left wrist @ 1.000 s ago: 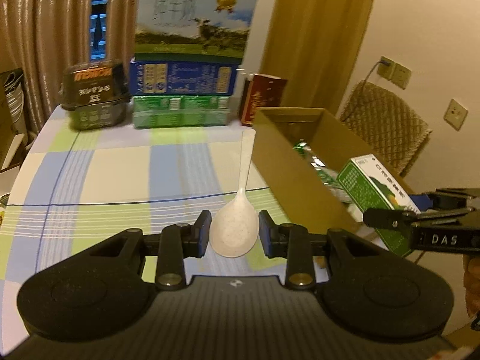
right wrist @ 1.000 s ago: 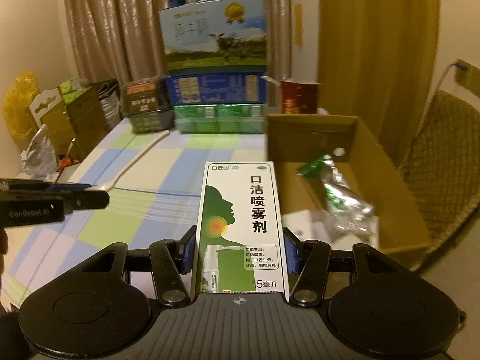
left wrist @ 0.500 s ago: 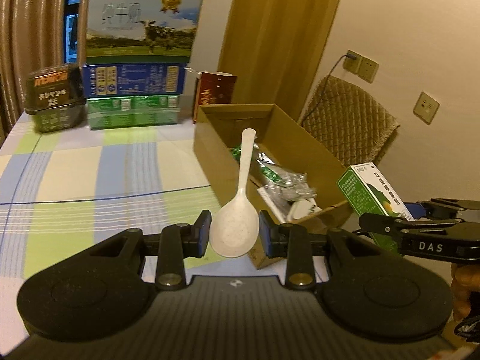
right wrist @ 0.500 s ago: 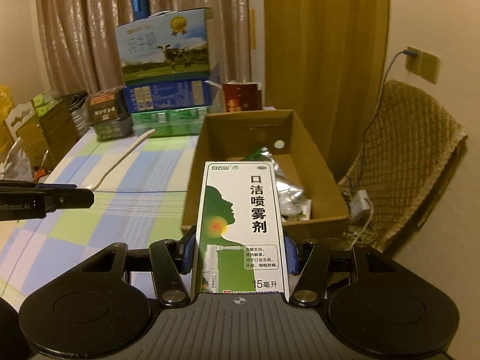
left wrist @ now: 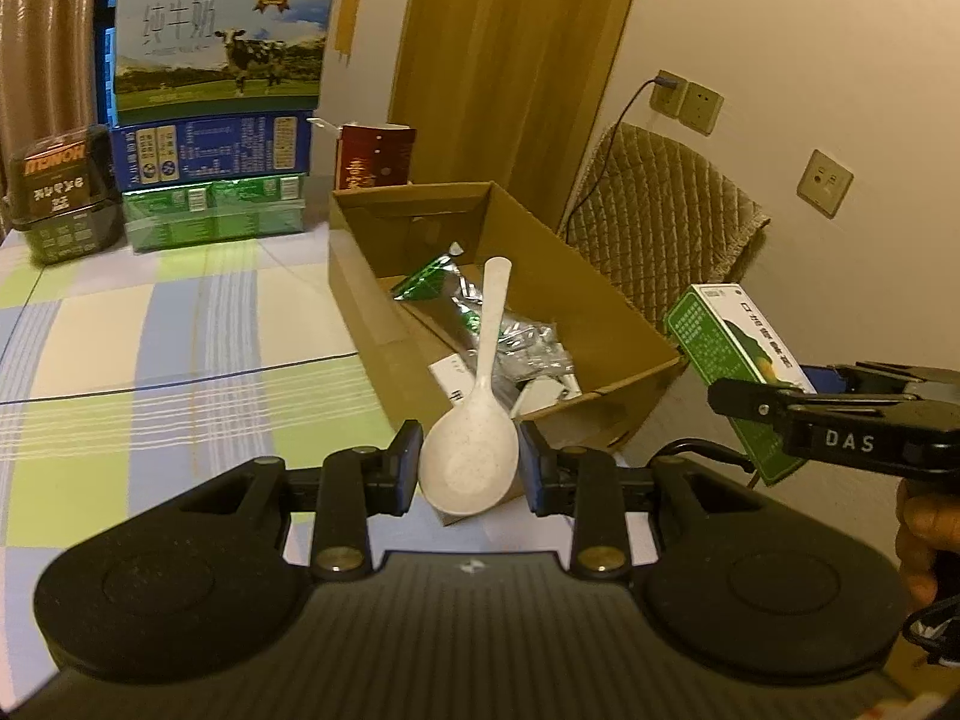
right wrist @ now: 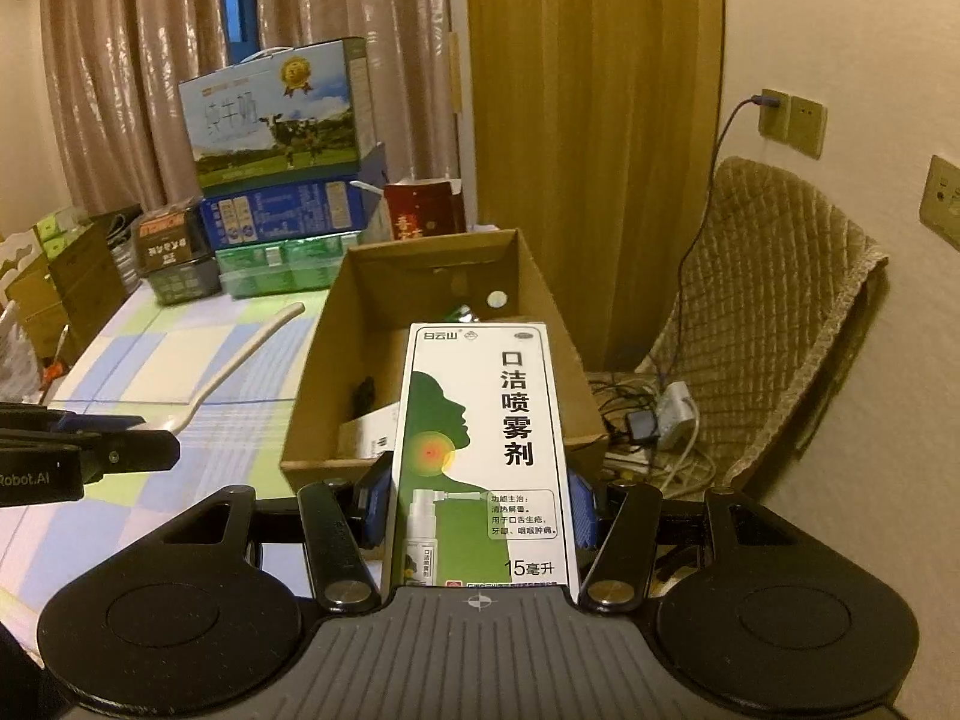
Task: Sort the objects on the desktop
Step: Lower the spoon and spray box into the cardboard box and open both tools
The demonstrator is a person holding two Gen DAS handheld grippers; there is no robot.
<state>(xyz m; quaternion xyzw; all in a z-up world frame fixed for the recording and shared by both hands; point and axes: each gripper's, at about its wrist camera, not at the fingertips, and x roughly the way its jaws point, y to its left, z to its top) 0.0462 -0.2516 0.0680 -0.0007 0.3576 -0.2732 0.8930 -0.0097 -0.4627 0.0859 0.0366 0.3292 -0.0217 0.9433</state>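
Plastic and light, your spoon [left wrist: 474, 420] sits pinched by its slick bowl in the left tongs [left wrist: 469, 468], so it may swivel. Right tongs [right wrist: 477, 510] clamp the stiff, crushable carton [right wrist: 480, 456] across its lower sides; squeeze no harder.

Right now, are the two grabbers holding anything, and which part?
Left gripper clamps the white plastic spoon by its bowl. Right gripper clamps the green-and-white throat spray box by its lower sides.

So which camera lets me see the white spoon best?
The left wrist view. There the whole white spoon shows, its bowl clamped in the left hand-held gripper and its handle pointing toward the cardboard box. The right wrist view shows only its long handle, seen side-on over the tablecloth.
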